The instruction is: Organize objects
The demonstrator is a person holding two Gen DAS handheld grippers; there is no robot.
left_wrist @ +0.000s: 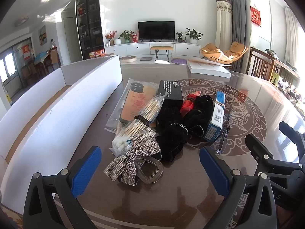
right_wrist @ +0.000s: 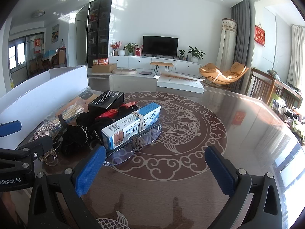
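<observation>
A pile of small objects lies on the glass-topped table (left_wrist: 152,200). It holds a rhinestone bow (left_wrist: 131,152), a clear hair clip (left_wrist: 149,168), a bag of cotton swabs (left_wrist: 137,124), black scrunchies (left_wrist: 171,135), a phone case in a bag (left_wrist: 135,99), a black box (left_wrist: 170,90), a blue toothpaste box (left_wrist: 216,114) and clear glasses (right_wrist: 131,148). My left gripper (left_wrist: 150,169) is open and empty, its fingers either side of the bow and clip. My right gripper (right_wrist: 155,169) is open and empty, right of the pile, over the table (right_wrist: 171,190).
A long white cardboard box (left_wrist: 57,114) lies open at the left of the pile. A white stack of paper (left_wrist: 207,67) sits at the table's far edge. Wooden chairs (left_wrist: 266,68) stand at the right. The right gripper's body shows in the left wrist view (left_wrist: 276,152).
</observation>
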